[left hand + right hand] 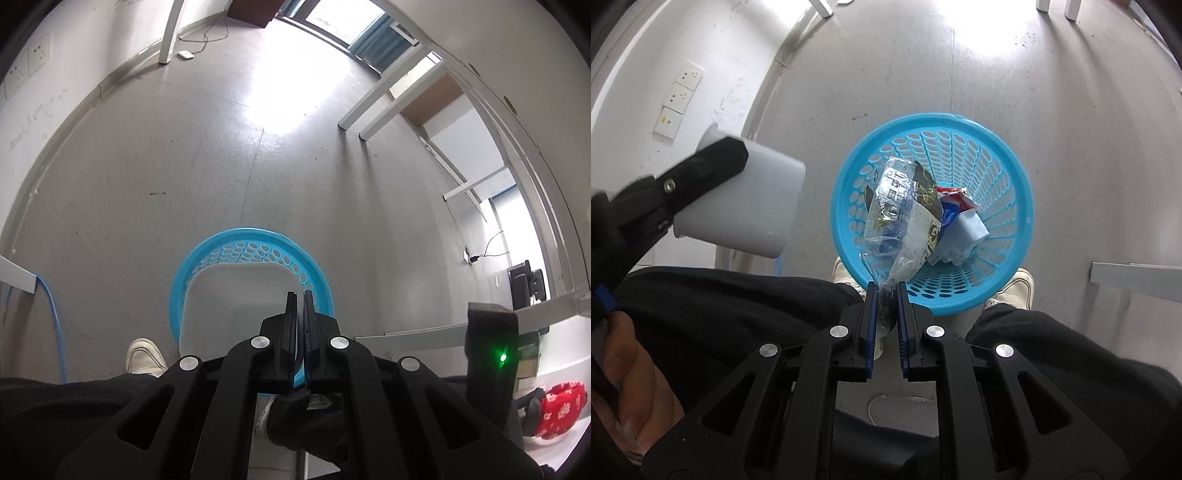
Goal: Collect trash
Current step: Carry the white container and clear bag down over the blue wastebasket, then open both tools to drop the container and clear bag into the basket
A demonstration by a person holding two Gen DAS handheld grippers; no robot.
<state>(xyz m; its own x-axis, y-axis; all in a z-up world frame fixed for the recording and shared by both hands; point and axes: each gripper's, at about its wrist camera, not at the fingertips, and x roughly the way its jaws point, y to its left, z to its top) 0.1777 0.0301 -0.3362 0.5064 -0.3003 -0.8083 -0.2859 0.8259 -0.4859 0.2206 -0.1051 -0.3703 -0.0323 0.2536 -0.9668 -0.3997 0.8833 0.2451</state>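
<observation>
A round blue perforated waste basket (1004, 177) stands on the grey floor between the person's shoes; its rim also shows in the left wrist view (321, 273). My right gripper (886, 286) is shut on a clear plastic wrapper (894, 218) that hangs over the basket mouth. Red, white and pale blue packets (964, 225) lie inside the basket. My left gripper (300, 295) is shut on the wall of a white plastic tub (236, 291). It holds the tub beside the basket, to its left in the right wrist view (753, 206).
White table legs (364, 107) stand at the far right, another leg (170, 33) at the back left. A blue cable (51, 306) runs down the left. Wall sockets (679, 99) are on the left wall. The person's shoes (1015, 291) flank the basket.
</observation>
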